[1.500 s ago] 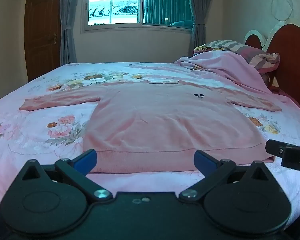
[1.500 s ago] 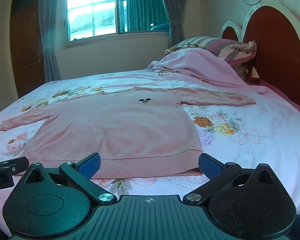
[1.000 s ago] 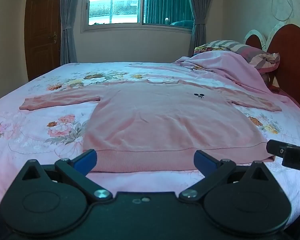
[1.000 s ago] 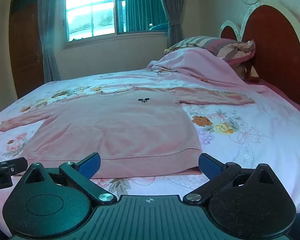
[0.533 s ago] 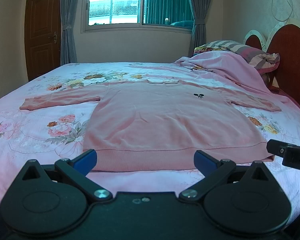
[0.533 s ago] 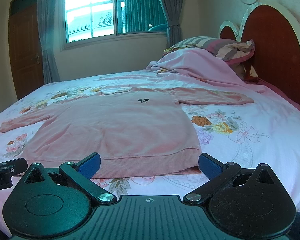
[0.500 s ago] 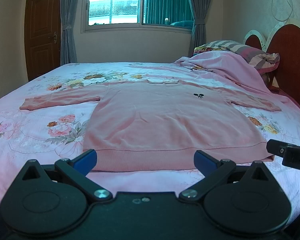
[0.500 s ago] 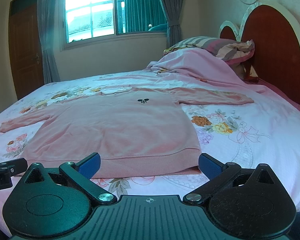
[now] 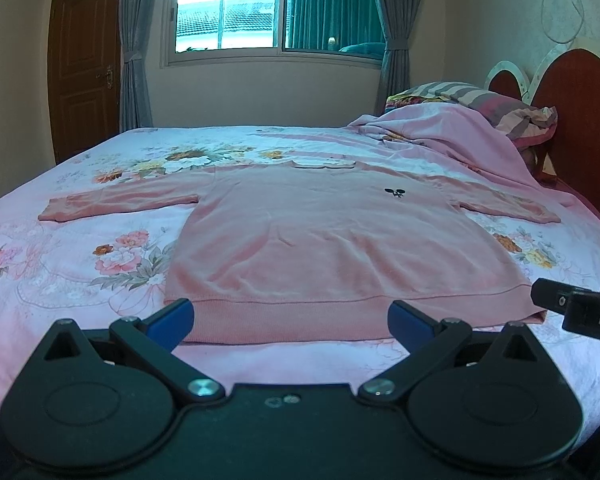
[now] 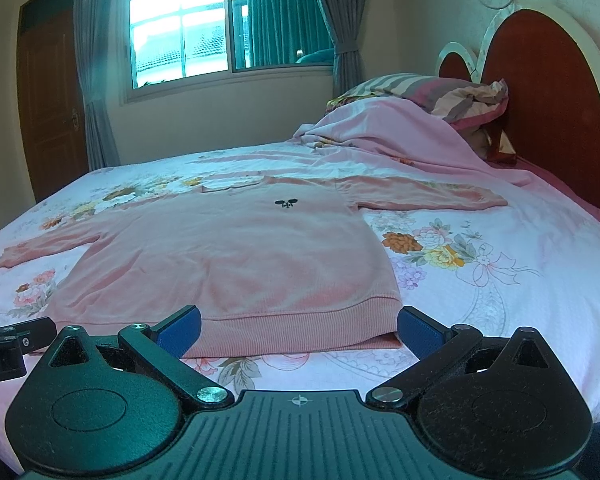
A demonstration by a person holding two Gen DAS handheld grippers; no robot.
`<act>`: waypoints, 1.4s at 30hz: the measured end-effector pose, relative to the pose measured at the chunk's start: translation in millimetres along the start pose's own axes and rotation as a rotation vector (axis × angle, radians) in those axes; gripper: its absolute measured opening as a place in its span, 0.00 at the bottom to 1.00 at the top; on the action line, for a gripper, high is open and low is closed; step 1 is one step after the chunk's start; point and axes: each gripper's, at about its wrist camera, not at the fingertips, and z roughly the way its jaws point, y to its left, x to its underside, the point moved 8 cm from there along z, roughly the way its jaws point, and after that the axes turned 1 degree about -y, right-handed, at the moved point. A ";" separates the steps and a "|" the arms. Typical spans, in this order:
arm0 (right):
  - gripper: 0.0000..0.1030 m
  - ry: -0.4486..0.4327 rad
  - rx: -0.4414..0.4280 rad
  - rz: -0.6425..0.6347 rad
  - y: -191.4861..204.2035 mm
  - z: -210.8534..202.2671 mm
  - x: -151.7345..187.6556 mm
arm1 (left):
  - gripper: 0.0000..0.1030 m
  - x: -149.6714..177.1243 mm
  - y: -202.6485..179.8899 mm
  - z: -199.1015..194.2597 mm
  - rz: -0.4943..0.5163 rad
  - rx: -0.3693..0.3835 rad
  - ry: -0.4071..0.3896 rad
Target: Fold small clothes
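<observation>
A pink long-sleeved sweater (image 9: 332,248) (image 10: 236,256) with a small black emblem on the chest lies flat, front up, on the floral bedsheet (image 9: 80,260), both sleeves spread sideways. Its ribbed hem faces me. My left gripper (image 9: 290,316) is open just short of the hem's left half, blue pads wide apart, nothing between them. My right gripper (image 10: 298,326) is open just short of the hem's right corner, also holding nothing. Each gripper's tip shows at the edge of the other's view.
A rumpled pink blanket (image 9: 452,140) and striped pillows (image 10: 440,92) are heaped at the red headboard (image 10: 540,100) on the right. A curtained window (image 9: 276,8) and a wooden door (image 9: 84,76) stand beyond the bed. Bare sheet lies on both sides of the sweater.
The right wrist view has drifted slightly, so the sweater sits a little lower and further left in it. The left gripper has not moved. Both stay open.
</observation>
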 end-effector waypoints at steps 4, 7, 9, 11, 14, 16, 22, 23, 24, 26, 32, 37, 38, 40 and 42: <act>1.00 0.000 0.000 0.002 0.0 -0.4 -0.7 | 0.98 -0.7 1.0 -1.0 0.000 0.001 -0.003; 1.00 0.000 0.000 0.003 -0.1 -0.5 -1.1 | 0.98 0.1 0.6 -0.6 0.002 0.001 -0.003; 1.00 0.000 0.001 0.003 -0.1 -1.0 -1.0 | 0.98 0.7 0.6 0.6 0.002 0.002 -0.002; 1.00 0.000 0.000 0.002 -0.2 -1.0 -0.8 | 0.98 0.6 0.5 0.7 0.003 0.003 -0.002; 1.00 0.000 0.000 0.002 -0.4 -0.8 -0.8 | 0.98 0.5 0.3 0.9 0.003 0.003 -0.002; 1.00 -0.001 -0.001 0.004 -0.4 -0.9 -1.2 | 0.98 0.6 -0.2 0.8 0.004 0.003 -0.002; 1.00 -0.004 -0.001 0.003 -0.4 -2.0 -1.5 | 0.98 0.5 -1.2 1.6 0.006 0.007 -0.002; 1.00 -0.005 -0.001 0.003 -0.3 -2.2 -1.4 | 0.98 0.3 -1.5 1.5 0.007 0.006 -0.002; 1.00 -0.005 -0.001 0.003 -0.3 -2.1 -1.4 | 0.98 0.2 -1.5 1.5 0.007 0.007 -0.002; 1.00 -0.005 -0.001 0.003 -0.3 -2.0 -1.4 | 0.98 -0.1 -2.0 1.8 0.008 0.009 -0.004; 1.00 -0.005 -0.002 0.001 0.4 -1.8 -1.4 | 0.98 -0.1 -3.5 1.4 0.014 0.011 -0.004; 1.00 -0.006 -0.001 0.002 0.5 -1.9 -1.6 | 0.98 -0.5 -4.8 1.2 0.016 0.012 -0.004; 1.00 -0.006 -0.001 0.003 0.3 -1.9 -1.6 | 0.98 -0.8 -5.3 1.1 0.017 0.013 -0.005; 1.00 -0.004 -0.001 0.002 0.6 -1.7 -1.4 | 0.98 -1.2 -5.8 1.3 0.020 0.015 -0.005; 1.00 -0.003 -0.002 0.003 0.7 -1.2 -1.2 | 0.98 -1.5 -6.7 1.7 0.022 0.016 -0.004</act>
